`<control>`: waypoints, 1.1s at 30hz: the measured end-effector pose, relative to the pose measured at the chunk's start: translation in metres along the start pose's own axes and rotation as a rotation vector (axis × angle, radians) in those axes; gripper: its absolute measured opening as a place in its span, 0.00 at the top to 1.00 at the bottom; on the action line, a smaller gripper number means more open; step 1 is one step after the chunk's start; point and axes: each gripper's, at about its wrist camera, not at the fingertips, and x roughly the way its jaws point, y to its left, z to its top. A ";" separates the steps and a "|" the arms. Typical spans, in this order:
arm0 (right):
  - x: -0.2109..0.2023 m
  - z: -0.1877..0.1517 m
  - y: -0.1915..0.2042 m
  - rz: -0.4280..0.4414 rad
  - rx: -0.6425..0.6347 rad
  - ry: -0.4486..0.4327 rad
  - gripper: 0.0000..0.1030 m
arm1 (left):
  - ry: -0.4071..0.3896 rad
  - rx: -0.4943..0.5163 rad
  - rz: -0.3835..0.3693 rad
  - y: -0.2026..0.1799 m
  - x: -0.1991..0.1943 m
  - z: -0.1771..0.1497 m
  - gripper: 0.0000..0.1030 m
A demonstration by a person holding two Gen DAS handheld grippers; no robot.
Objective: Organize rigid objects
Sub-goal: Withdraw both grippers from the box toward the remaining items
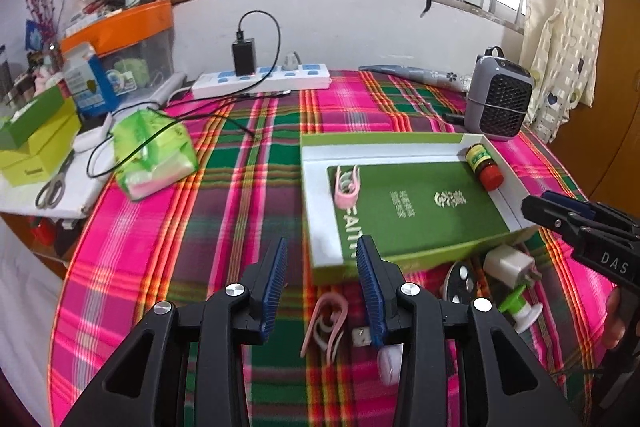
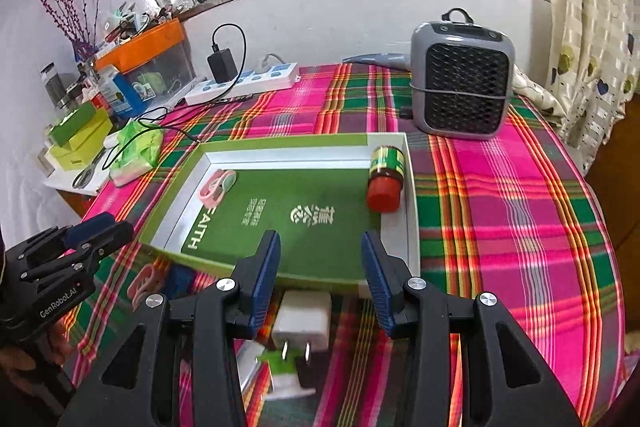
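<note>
Green tray (image 2: pixel 304 141) held a pink clip (image 2: pixel 216 187) and brown bottle (image 2: pixel 385 175); both the left gripper (image 1: pixel 322 283) and right gripper (image 2: pixel 320 283) hovered with jaws apart, empty, above a second pink clip (image 1: pixel 325 323) and white plug (image 2: pixel 303 319).

The left hand-held gripper (image 1: pixel 322 283) hangs with fingers spread over a pink clip (image 1: pixel 325 327) on the plaid surface (image 1: pixel 240 187), just before the green tray (image 1: pixel 316 195) holding another pink clip (image 1: pixel 347 185) and a red-capped bottle (image 1: pixel 484 167).

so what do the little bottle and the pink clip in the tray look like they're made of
Bottle: dark brown glass or plastic, glossy, with a matte red plastic-looking cap and a printed label. Pink clip: smooth moulded plastic, judging by its even colour and soft sheen.
</note>
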 end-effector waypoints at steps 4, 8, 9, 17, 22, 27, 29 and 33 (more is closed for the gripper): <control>-0.005 -0.009 -0.005 -0.007 0.020 0.001 0.58 | 0.008 -0.013 -0.003 0.007 -0.005 -0.011 0.65; -0.013 -0.020 -0.009 -0.009 0.034 -0.002 0.58 | 0.018 -0.030 -0.012 0.014 -0.010 -0.023 0.65; -0.013 -0.023 -0.009 -0.008 0.034 -0.001 0.58 | 0.019 -0.043 -0.018 0.017 -0.011 -0.026 0.65; -0.021 -0.044 -0.008 0.009 0.031 0.005 0.58 | 0.028 -0.068 -0.047 0.025 -0.017 -0.044 0.65; -0.020 -0.055 0.001 0.041 0.002 0.016 0.58 | 0.038 -0.067 -0.077 0.027 -0.020 -0.052 0.61; -0.018 -0.064 0.012 0.063 -0.032 0.028 0.51 | 0.053 -0.065 -0.122 0.030 -0.019 -0.060 0.59; -0.016 -0.066 0.014 0.053 -0.041 0.033 0.51 | 0.060 -0.070 -0.127 0.031 -0.018 -0.063 0.58; -0.010 -0.068 0.015 0.039 -0.044 0.053 0.51 | 0.075 -0.087 -0.147 0.037 -0.013 -0.066 0.58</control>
